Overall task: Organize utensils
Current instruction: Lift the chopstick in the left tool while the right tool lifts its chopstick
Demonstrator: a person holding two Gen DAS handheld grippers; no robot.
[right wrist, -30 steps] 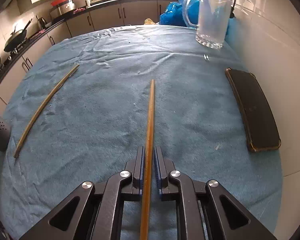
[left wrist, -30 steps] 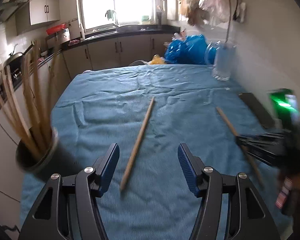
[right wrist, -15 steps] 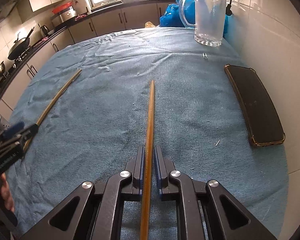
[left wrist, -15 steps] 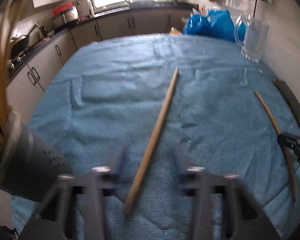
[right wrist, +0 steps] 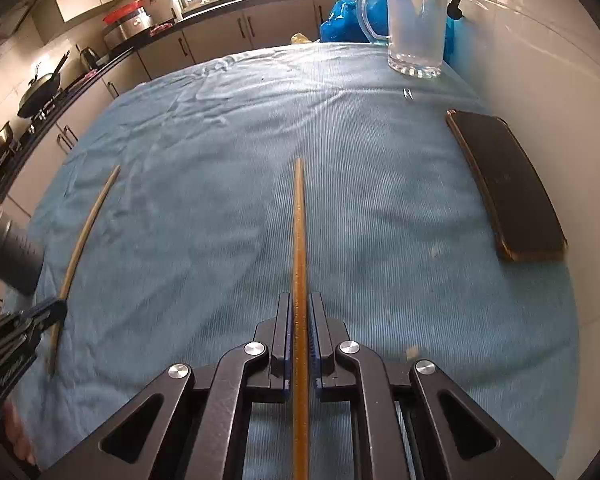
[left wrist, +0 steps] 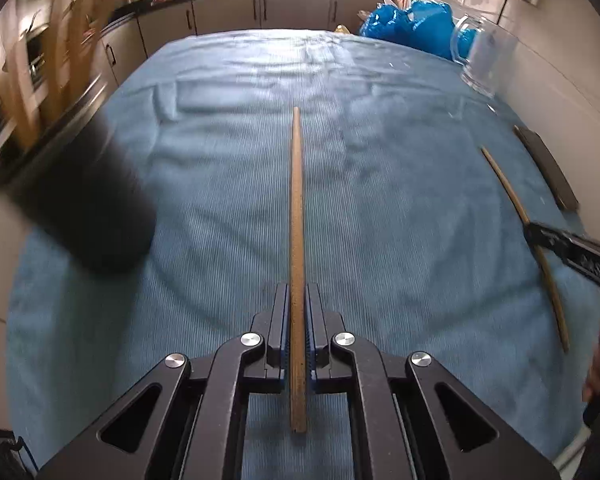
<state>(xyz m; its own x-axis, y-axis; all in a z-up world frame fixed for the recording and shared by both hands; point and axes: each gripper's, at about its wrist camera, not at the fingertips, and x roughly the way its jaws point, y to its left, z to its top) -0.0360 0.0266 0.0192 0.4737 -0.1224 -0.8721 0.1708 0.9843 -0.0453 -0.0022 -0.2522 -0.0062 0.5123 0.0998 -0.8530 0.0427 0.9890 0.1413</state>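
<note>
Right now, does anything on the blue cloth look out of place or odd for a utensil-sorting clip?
A black phone lies flat by the wall and a glass pitcher stands at the far corner; neither is a utensil. Small crumbs dot the blue cloth. Each hand-held gripper, left and right, clamps one chopstick. No spill or damage shows.

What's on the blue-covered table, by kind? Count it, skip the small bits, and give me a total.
Loose chopsticks: 2, left chopstick in the left gripper, right chopstick in the right gripper
Dark utensil holder: 1
Glass jug: 1
Black phone: 1
Total: 5
</note>
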